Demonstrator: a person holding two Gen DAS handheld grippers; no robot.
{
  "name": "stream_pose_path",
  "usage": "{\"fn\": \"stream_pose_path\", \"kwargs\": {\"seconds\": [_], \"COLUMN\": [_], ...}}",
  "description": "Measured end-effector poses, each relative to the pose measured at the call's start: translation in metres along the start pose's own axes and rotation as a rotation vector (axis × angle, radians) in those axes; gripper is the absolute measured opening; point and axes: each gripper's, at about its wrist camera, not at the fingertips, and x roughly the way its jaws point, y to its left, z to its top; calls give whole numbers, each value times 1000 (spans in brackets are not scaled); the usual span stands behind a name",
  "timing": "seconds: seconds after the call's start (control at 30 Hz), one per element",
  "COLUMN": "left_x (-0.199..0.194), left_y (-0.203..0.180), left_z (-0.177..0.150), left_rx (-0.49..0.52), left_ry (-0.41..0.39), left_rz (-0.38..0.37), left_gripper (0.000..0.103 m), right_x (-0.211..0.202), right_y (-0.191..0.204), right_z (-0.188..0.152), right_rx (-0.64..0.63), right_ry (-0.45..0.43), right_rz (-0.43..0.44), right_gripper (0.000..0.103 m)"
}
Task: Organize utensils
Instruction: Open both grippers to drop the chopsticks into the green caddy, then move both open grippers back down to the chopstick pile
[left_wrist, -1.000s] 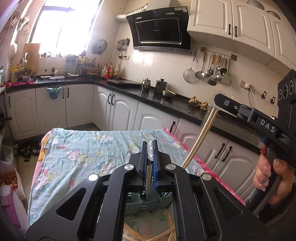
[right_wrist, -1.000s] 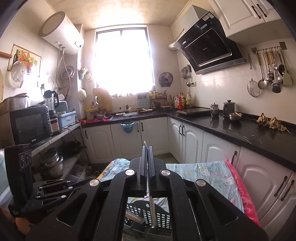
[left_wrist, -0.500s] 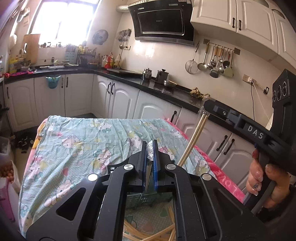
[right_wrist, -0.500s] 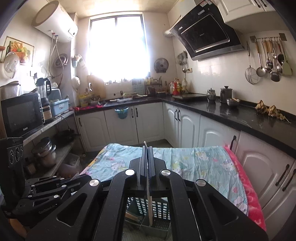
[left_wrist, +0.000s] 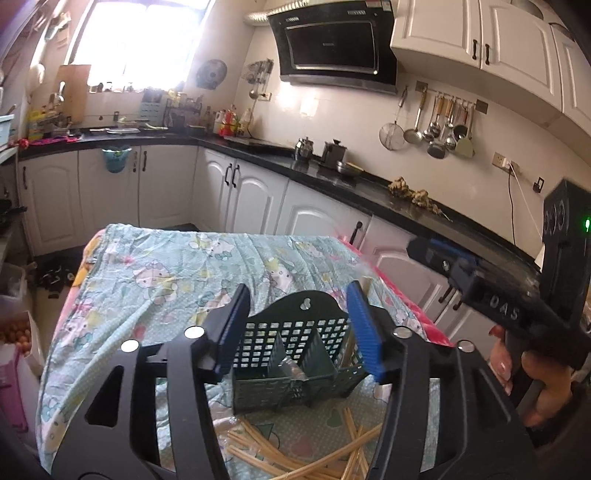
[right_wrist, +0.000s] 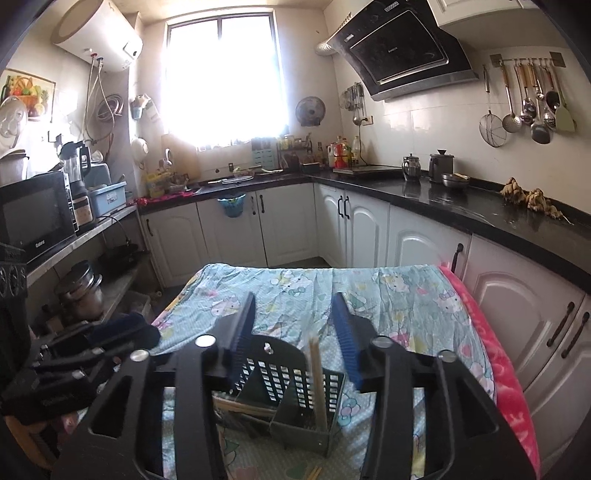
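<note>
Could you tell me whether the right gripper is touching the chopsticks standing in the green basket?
Apart: the right wrist view shows the chopsticks in the basket, clear gaps to both opening jaws of the right gripper.

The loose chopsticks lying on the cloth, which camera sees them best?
The left wrist view: the loose chopsticks lie scattered in front of the green basket. The right wrist view shows only a few tips at its bottom edge.

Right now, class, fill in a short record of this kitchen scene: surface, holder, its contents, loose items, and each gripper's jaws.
surface: table under a cartoon-print cloth
holder: dark green slotted utensil basket, with dividers
contents: chopsticks standing in a compartment; a metal utensil in another
loose items: scattered chopsticks on the cloth before the basket
left gripper: jaws opening, gripping nothing
right gripper: jaws opening, chopsticks between them, released
</note>
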Motion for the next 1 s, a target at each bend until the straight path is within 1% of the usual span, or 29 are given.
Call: {"fn": "stream_pose_path", "kwargs": {"seconds": [0.03,0.1,0.17,0.23,0.43,0.67,1.0], "left_x": [-4,-12,-21,-28,-50,-67,-83], "left_y": [1,2,4,7,12,13,13], "left_z": [1,1,2,3,2,-6,-21], "left_rx": [-2,-4,-9,-18,-50,-71,-83], "left_ry": [-10,-29,-46,-61,-90,-100,-93], "left_rz": [5,12,20,28,33,35,44], "left_gripper": [56,62,66,73,86,92,92], "right_x": [-2,-6,-12,-18,-35,-54,-78], "right_y": [0,2,3,5,8,11,12], "right_z": [-2,-4,-7,-9,-15,-21,-28], "right_rx": [-3,-7,-14,-29,-36,-35,-40], "right_ry": [1,2,0,-3,-14,-26,-45], "right_rz": [-7,-11,-17,-24,-25,-15,-23], "right_gripper": [48,52,56,59,67,72,76]}}
